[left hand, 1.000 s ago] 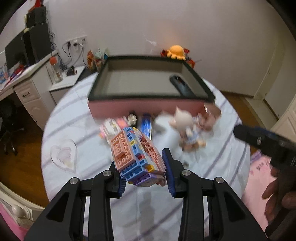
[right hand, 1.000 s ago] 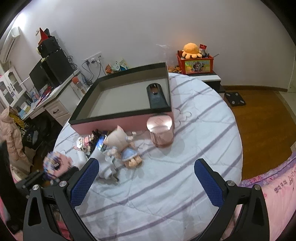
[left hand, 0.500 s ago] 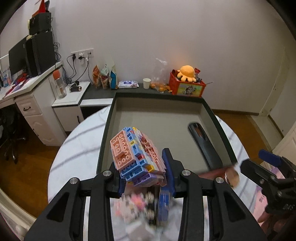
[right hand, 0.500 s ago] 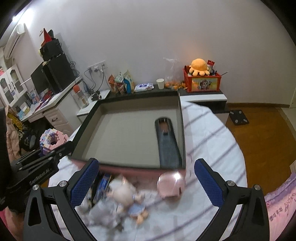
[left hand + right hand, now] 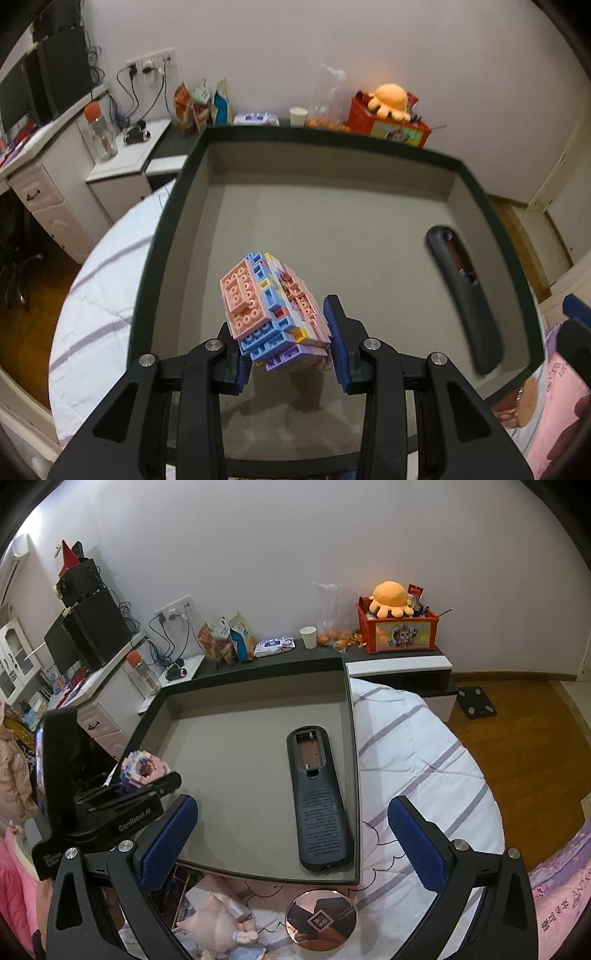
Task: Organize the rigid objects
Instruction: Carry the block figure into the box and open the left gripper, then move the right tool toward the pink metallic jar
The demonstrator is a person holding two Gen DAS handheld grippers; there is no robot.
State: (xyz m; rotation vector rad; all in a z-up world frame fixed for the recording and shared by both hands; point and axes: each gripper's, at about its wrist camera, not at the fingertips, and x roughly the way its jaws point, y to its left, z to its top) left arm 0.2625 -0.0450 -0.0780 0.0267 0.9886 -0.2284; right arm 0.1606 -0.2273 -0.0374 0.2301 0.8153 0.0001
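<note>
My left gripper (image 5: 290,345) is shut on a block of pastel toy bricks (image 5: 269,308) and holds it above the near left part of the large box (image 5: 177,206), which has a dark rim and a grey floor. A black remote control (image 5: 465,299) lies in the box at its right side. In the right wrist view my right gripper (image 5: 295,843) is open and empty over the box's (image 5: 347,716) near edge, with the remote (image 5: 317,801) between its fingers. The left gripper with the bricks (image 5: 142,766) shows at the left.
In front of the box on the striped tablecloth (image 5: 417,746) lie a doll (image 5: 218,928), a round rose-gold tin (image 5: 320,919) and small clutter (image 5: 181,886). A low cabinet behind the table holds snacks (image 5: 225,637), a cup (image 5: 308,637) and a red crate with an orange plush (image 5: 391,598).
My left gripper has carried the brick block up from the table and forward over the box. My right gripper has also risen and moved toward the box, staying open.
</note>
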